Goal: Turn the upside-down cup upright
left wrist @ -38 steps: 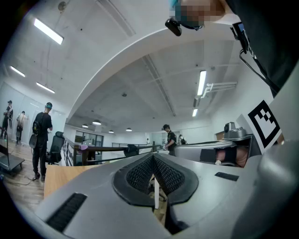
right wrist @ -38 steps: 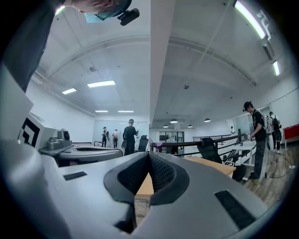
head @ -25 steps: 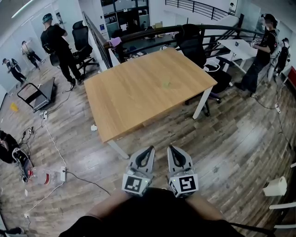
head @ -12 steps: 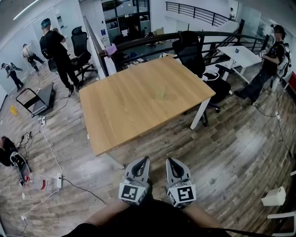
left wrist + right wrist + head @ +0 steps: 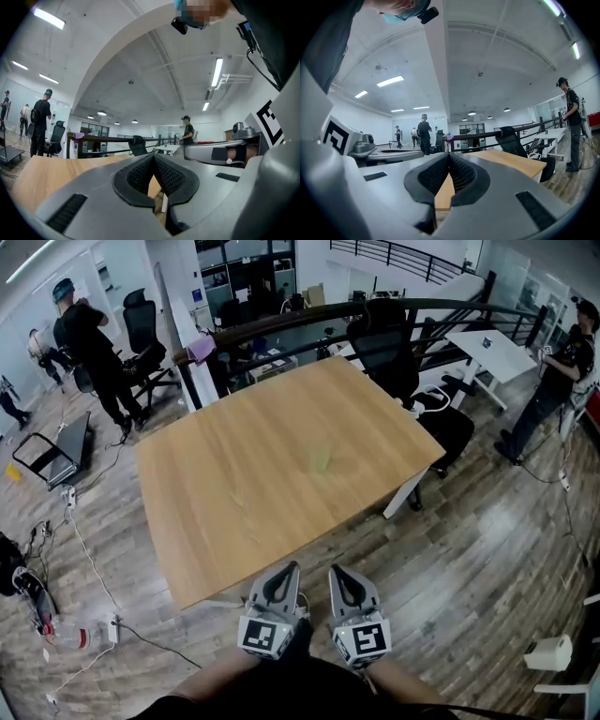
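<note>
A faint, pale-green see-through cup [image 5: 322,458] stands near the middle of the wooden table [image 5: 216,512]; it is too small for me to tell which way up it is. My left gripper [image 5: 290,567] and right gripper [image 5: 334,571] are side by side, just short of the table's near edge and well away from the cup. Both point level toward the table. In the left gripper view the left gripper [image 5: 153,157] is shut with nothing between its pads. The right gripper [image 5: 449,155] is likewise shut and holds nothing. The cup shows in neither gripper view.
A black office chair [image 5: 386,334] stands at the table's far right corner, with a dark railing behind it. A white desk [image 5: 492,346] is at the back right. People stand at the far left [image 5: 86,338] and far right [image 5: 565,371]. Cables and a power strip [image 5: 112,627] lie on the floor at left.
The person has walked toward the table. Its near edge now lies just in front of both grippers. Both grippers stay shut and side by side.
</note>
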